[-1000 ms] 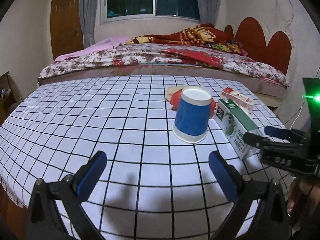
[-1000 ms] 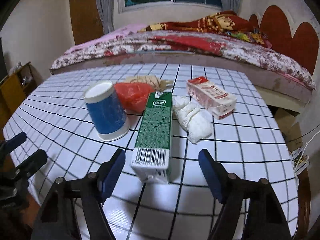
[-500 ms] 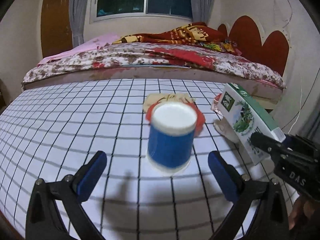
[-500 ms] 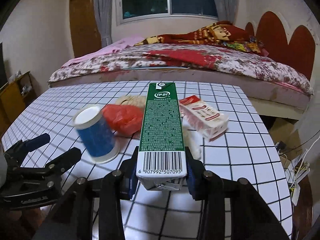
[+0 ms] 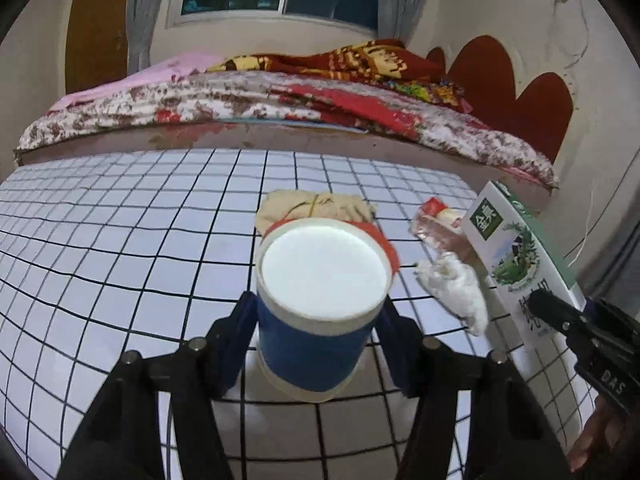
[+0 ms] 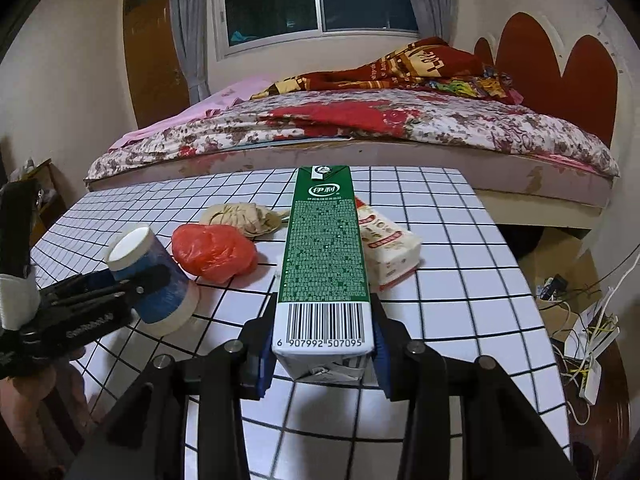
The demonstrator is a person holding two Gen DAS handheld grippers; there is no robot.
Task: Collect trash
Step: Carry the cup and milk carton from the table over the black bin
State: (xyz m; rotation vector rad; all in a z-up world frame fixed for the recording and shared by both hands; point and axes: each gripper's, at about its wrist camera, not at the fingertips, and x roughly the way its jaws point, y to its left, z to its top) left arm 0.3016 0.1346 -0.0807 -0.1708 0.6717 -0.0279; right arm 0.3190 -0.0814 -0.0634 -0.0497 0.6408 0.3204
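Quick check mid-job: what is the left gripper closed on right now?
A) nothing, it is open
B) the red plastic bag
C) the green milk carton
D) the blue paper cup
D: the left gripper pinches the upside-down blue paper cup; the right gripper holds the green milk carton.

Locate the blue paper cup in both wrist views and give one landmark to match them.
Left wrist view: the blue paper cup sits bottom centre, upside down, between the left gripper fingers.
Right wrist view: the cup is at the left, tilted, clamped by that gripper.
Shared landmark: the green milk carton, right of the cup in both.
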